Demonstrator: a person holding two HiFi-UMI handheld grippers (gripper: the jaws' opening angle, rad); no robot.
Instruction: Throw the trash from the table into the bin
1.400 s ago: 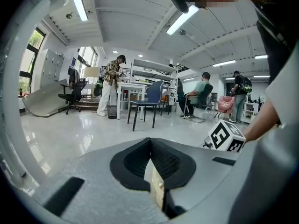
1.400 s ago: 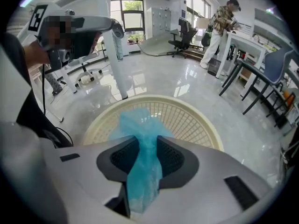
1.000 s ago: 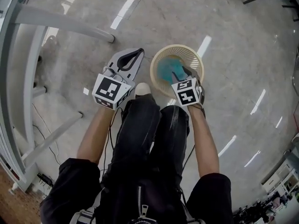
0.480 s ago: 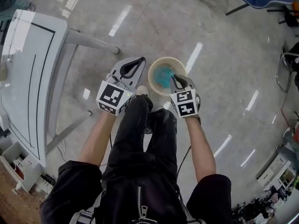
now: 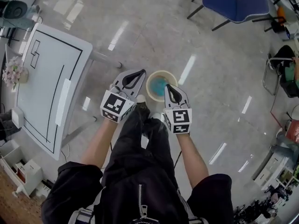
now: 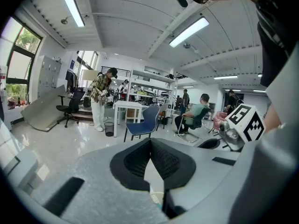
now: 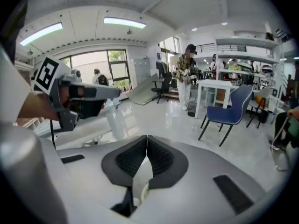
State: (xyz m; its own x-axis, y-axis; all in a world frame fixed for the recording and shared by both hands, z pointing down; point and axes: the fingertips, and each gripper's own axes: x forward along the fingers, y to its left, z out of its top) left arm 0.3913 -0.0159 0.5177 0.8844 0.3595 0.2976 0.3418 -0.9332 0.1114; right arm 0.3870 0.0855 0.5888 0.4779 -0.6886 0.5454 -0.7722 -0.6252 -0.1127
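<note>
Two tools shut, empty: left gripper; right gripper just closed on nothing. Leftward, nearer left gripper: table. Below tips: bin.

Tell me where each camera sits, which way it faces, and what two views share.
Head view: person's head, facing steeply down at bin; shows forearms, legs, left gripper, right gripper.
Left gripper view: on that gripper, facing across the room along its shut fingers; shows the right gripper's cube.
Right gripper view: on that gripper, facing along its just-closed, empty fingers; shows the left gripper's cube.
Shared: both gripper views see the blue chair.
</note>
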